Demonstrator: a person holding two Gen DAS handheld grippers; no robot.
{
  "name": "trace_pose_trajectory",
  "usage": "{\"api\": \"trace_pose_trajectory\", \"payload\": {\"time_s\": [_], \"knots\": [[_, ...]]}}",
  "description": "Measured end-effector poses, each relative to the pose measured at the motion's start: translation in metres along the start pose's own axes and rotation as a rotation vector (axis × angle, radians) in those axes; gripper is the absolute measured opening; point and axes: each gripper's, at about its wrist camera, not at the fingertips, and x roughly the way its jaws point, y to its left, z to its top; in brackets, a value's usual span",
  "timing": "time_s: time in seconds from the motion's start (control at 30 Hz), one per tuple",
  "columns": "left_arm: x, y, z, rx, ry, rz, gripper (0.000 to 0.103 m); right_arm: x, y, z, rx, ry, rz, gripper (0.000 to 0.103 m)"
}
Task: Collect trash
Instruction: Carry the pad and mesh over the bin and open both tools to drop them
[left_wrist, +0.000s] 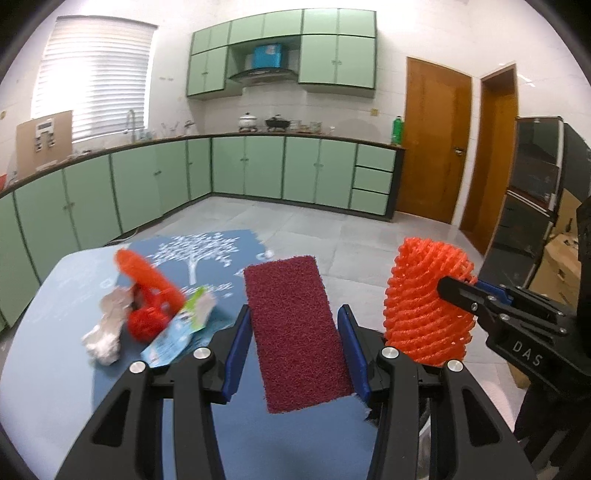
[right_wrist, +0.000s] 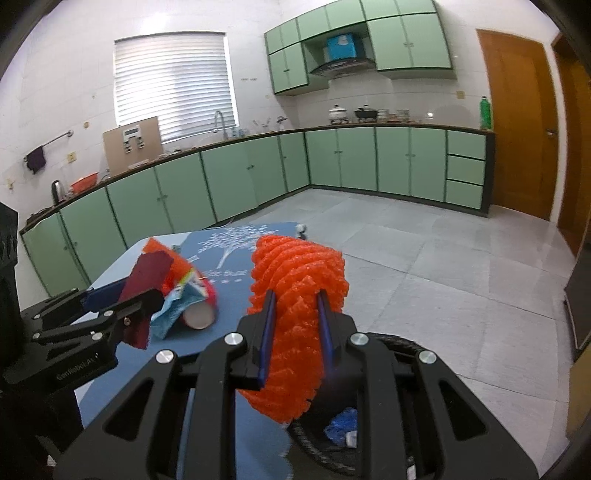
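Right up close in the left wrist view, the left gripper (left_wrist: 295, 328) is pinching a dark red scrub pad (left_wrist: 295, 332) by its long edges, blue pads pressed on both sides, with the pad sticking out over the blue table (left_wrist: 48, 369). Just to its right, the right gripper (left_wrist: 461, 295) has its jaws squeezed tight into an orange foam net (left_wrist: 424, 299), which stands upright and clear of the table. Same deal in the right wrist view: the net (right_wrist: 295, 295) bulges out around both fingers, and below it there's a dark bin (right_wrist: 369, 435) with something blue and crumpled inside. Still on the table: a second orange net sleeve (left_wrist: 147, 273), a red ball of something (left_wrist: 147, 325), a crumpled white paper (left_wrist: 107, 332) and a blue-green wrapper (left_wrist: 177, 332), all bunched together to the left of the pad. Green kitchen cabinets (left_wrist: 258, 166) run along the back, with a wooden door (left_wrist: 432, 140) on the right.
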Motion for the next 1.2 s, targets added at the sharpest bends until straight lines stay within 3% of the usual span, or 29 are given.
{"api": "trace_pose_trajectory", "payload": {"time_s": [0.47, 1.0, 1.13, 1.2], "knots": [[0.064, -0.069, 0.004, 0.081, 0.027, -0.159, 0.047, 0.003, -0.082, -0.012, 0.068, -0.003, -0.132, 0.021], [0.145, -0.102, -0.005, 0.096, 0.129, -0.183, 0.047, 0.062, -0.130, -0.036, 0.118, 0.107, -0.178, 0.021], [0.162, -0.104, -0.004, 0.088, 0.171, -0.200, 0.048, 0.074, -0.142, -0.042, 0.140, 0.134, -0.192, 0.029], [0.167, -0.104, -0.004, 0.081, 0.183, -0.210, 0.053, 0.079, -0.146, -0.045, 0.144, 0.152, -0.201, 0.040]]}}
